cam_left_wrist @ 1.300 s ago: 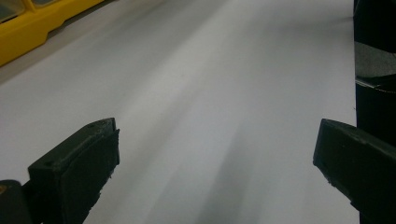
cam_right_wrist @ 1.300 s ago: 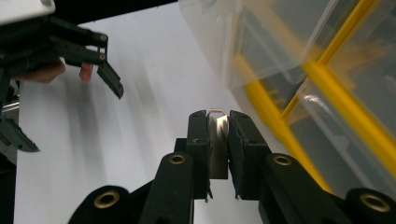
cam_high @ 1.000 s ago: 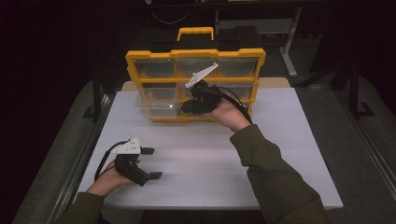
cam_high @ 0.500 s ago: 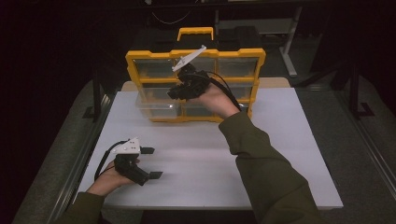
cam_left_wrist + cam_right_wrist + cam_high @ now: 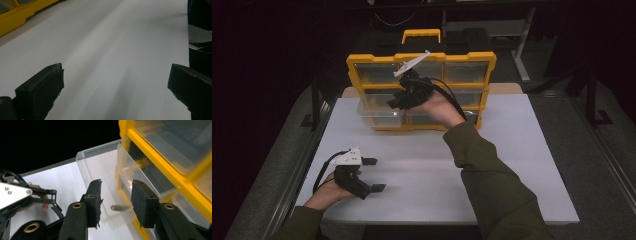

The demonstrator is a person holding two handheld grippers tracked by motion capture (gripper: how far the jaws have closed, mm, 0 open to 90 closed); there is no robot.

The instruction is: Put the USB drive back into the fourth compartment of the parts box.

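Right fingers (image 5: 141, 202): parted with a modest gap and nothing between them; they hang above the open clear drawer (image 5: 100, 167), pointing down into it.
Right gripper (image 5: 398, 100): held up in front of the middle row of the yellow organizer (image 5: 472, 59), over the pulled-out drawer (image 5: 379, 116) at its lower left.
Small part: a short grey pin-like piece (image 5: 121, 207) lies on the drawer floor, just beyond the fingertips in the right gripper view; what it is exactly cannot be told.
Left fingers (image 5: 41, 91): spread wide, holding nothing, bare white surface between them.
Left gripper (image 5: 373, 174): rests low on the tabletop (image 5: 512, 165) near its front left edge, well apart from the organizer.
Organizer: stands upright at the back of the tabletop, handle up, its other clear drawers closed.
Step in hand: judged to be a reach into the open drawer for the grey piece, with no grasp made yet.
Next move: likely calls for lowering the right fingers straight down between the drawer walls, straddling the piece, then closing; the thin walls leave little room sideways.
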